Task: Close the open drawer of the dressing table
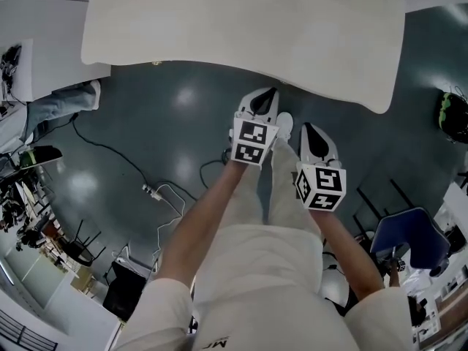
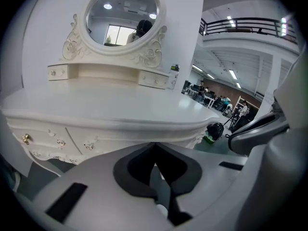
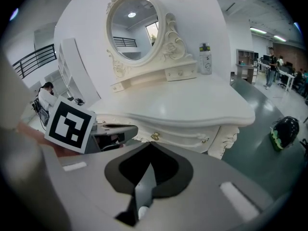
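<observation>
The left tool point(image 1: 265, 99), white with a marker cube, is held at the near edge of the white carved wooden dressing table point(image 1: 219, 20), its jaws brought together with nothing between them. Under the curved tabletop point(image 2: 120, 105), the white front drawers with gold knobs point(image 2: 41, 138) are seen about level with the frame; which one is open cannot be told. An oval carved-framed mirror point(image 2: 122, 13) is mounted at the back. The right tool point(image 1: 310, 131) is held just beside the left, slightly further from the edge, its jaws likewise closed and empty.
</observation>
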